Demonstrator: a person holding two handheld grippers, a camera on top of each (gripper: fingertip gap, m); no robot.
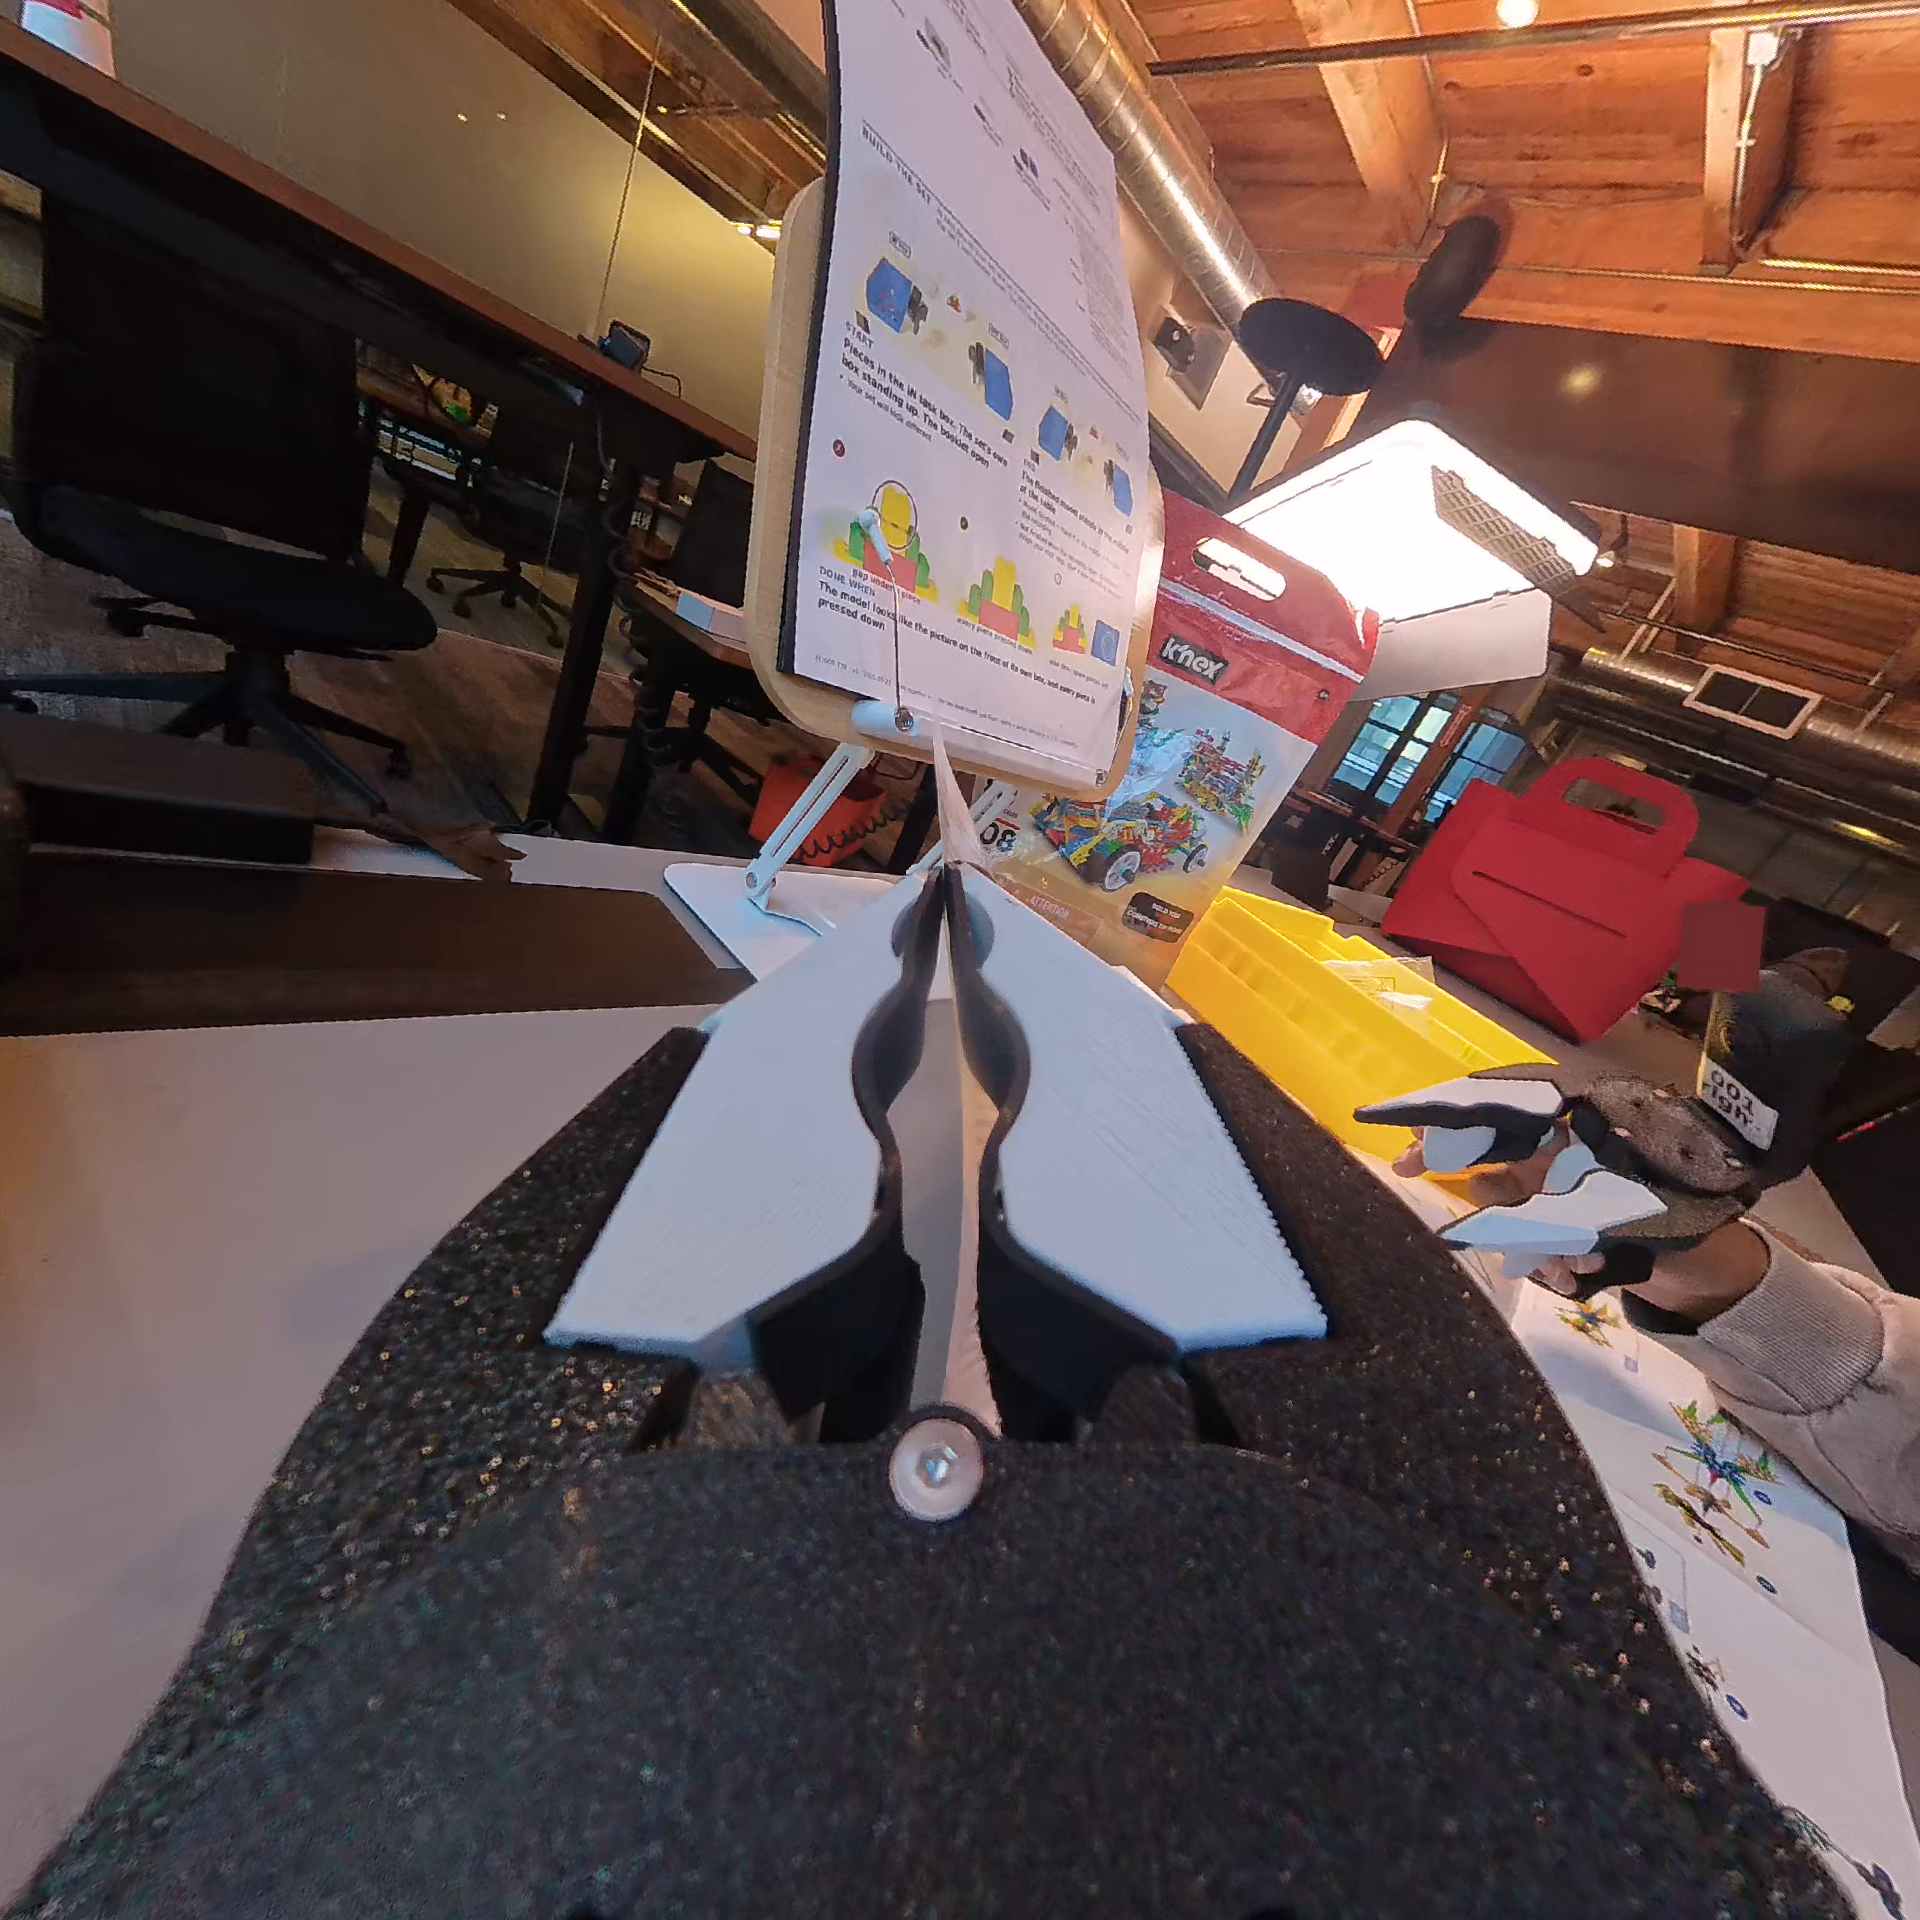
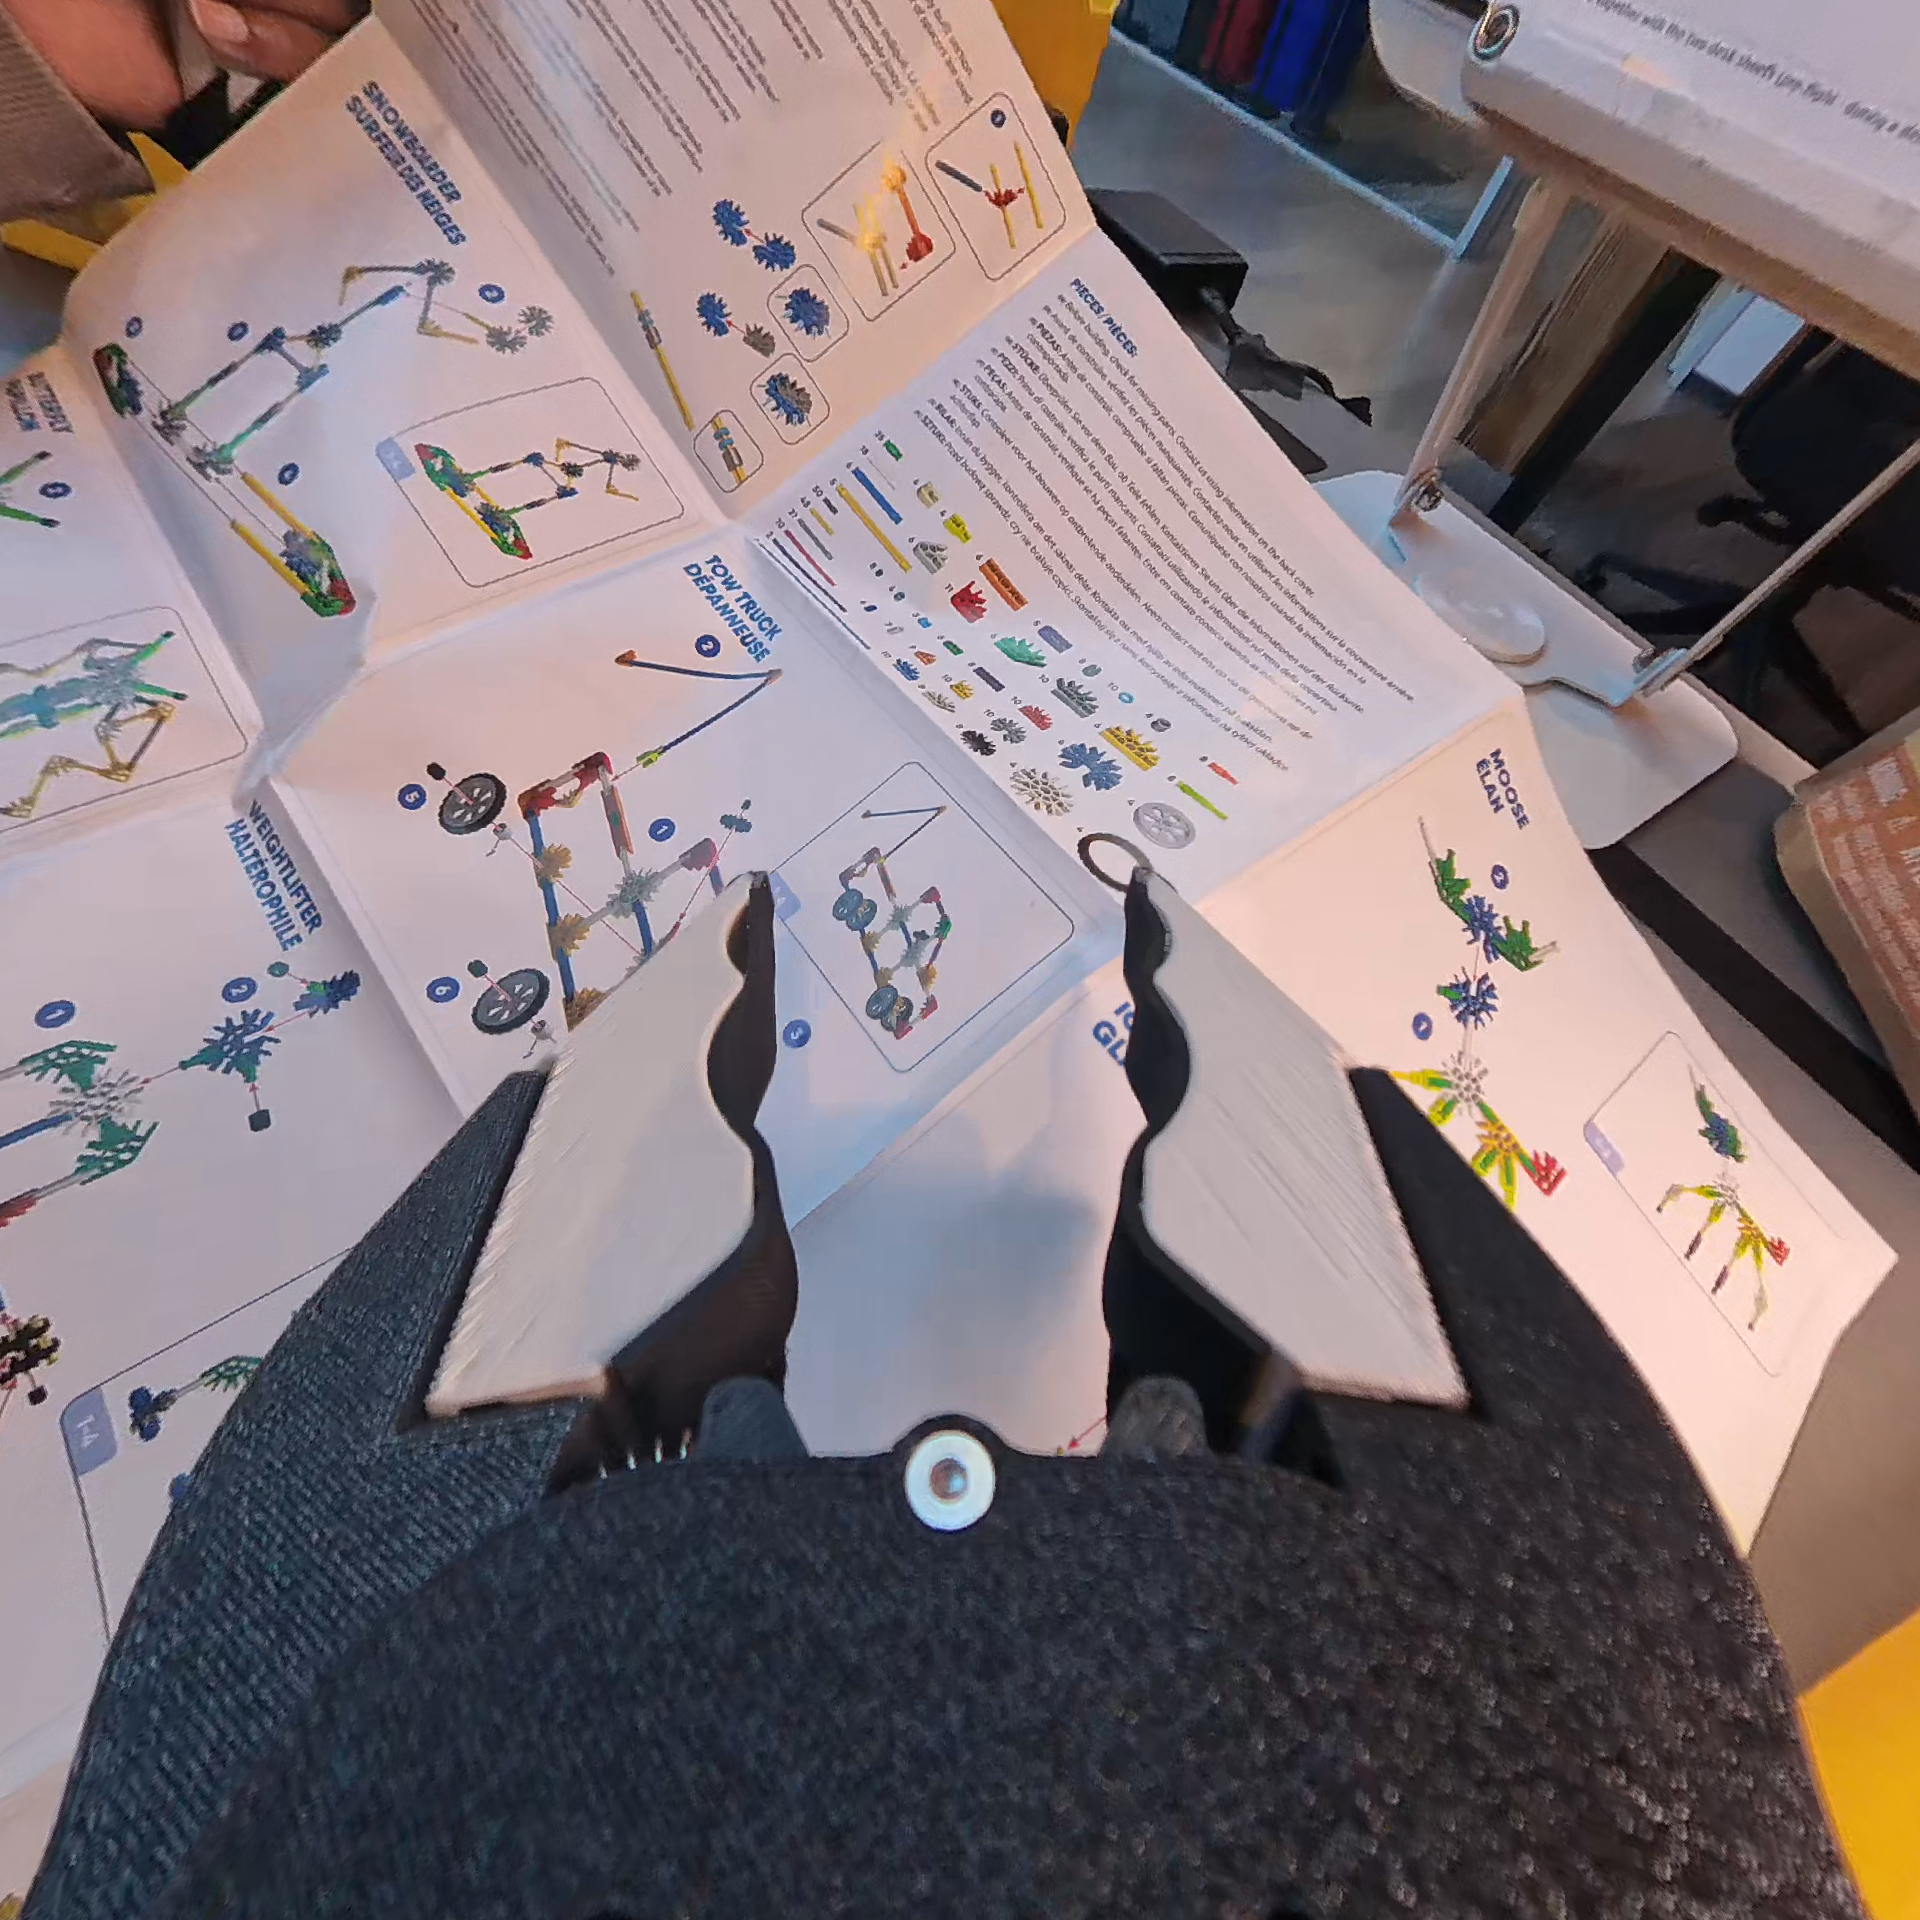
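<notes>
White, finely ribbed plastic forms the two fingers of the left gripper (image 1: 943,883), which are pressed together along their black wavy inner edges at frame centre. A thin white sheet edge (image 1: 961,1195) is pinched between them; it runs down the narrow gap toward the screw and a pale sliver rises above the tips. What the sheet belongs to cannot be told. The gripper body in the lower frame is of coarse black speckled foam.

Just beyond the tips, a wooden copy stand (image 1: 790,468) on a white hinged base is seen, bearing a curled printed page (image 1: 977,416). To its right, a red-topped pictured bag (image 1: 1216,748) stands upright, with a yellow ribbed tray (image 1: 1309,997) beside it and a red handled box (image 1: 1558,894) farther right. A bright lamp panel (image 1: 1403,520) is seen above them. All rest on a pale table (image 1: 260,1195).

At the right of the left wrist view, the right gripper (image 2: 945,883) (image 1: 1455,1174) is seen held in a gloved hand (image 1: 1683,1174), low over a fold-out sheet.

In the right wrist view, its white ribbed fingers (image 2: 644,1122) stand wide apart and hold nothing. Beneath them lies the creased instruction sheet (image 2: 582,644), printed with coloured construction diagrams and spread across most of the frame. The white stand base (image 2: 1621,748) is seen at the upper right, and a brown cardboard edge (image 2: 1860,894) at the right margin.
</notes>
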